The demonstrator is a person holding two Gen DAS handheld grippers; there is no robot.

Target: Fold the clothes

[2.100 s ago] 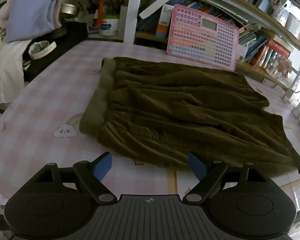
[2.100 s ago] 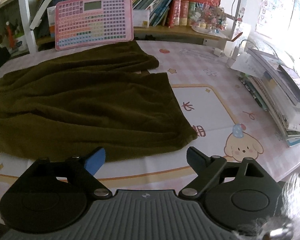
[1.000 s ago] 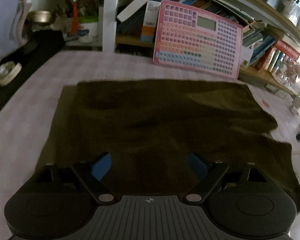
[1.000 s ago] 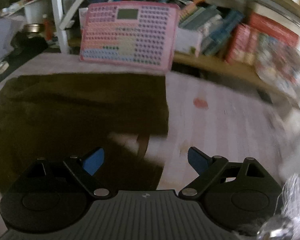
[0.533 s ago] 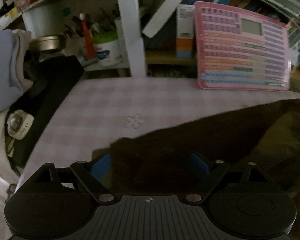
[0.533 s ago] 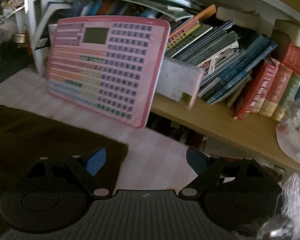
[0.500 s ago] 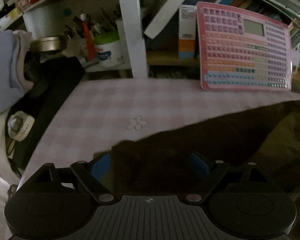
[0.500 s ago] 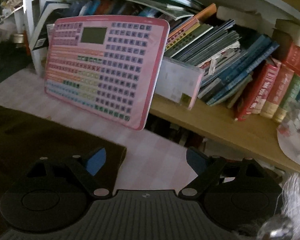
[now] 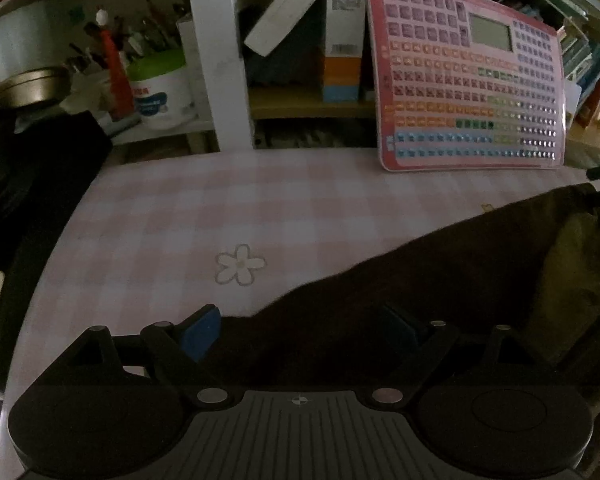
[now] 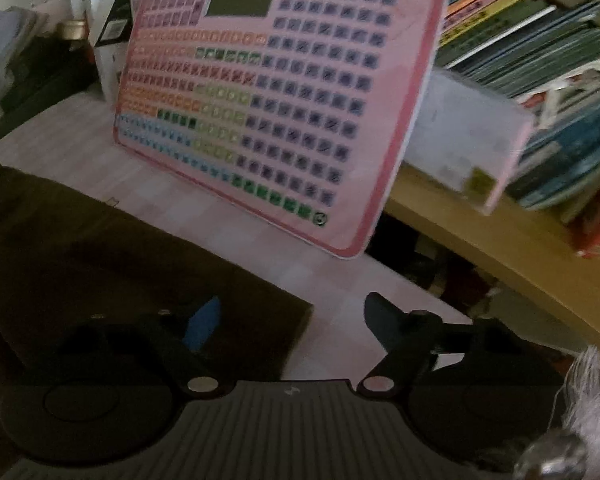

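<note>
A dark olive-brown garment [image 9: 440, 292] lies flat on the pink checked table [image 9: 204, 208]. In the left wrist view its far left corner sits between the fingers of my left gripper [image 9: 298, 330], which is open; the left finger is over bare table, the right finger over the cloth. In the right wrist view the garment [image 10: 100, 264] ends in its far right corner, which lies between the fingers of my right gripper [image 10: 292, 318]. Those jaws are closing, with the cloth edge between them and the pads apart from it.
A pink button board [image 9: 472, 76] [image 10: 284, 92] leans on the shelf just behind the garment's far edge. A white shelf post [image 9: 216, 52], a green-lidded jar [image 9: 160, 88] and black cloth [image 9: 28, 184] crowd the far left. Books [image 10: 540, 80] fill the wooden shelf.
Both grippers have moved from the garment's near side to its far edge and sunk toward its two far corners. The right jaws have narrowed.
</note>
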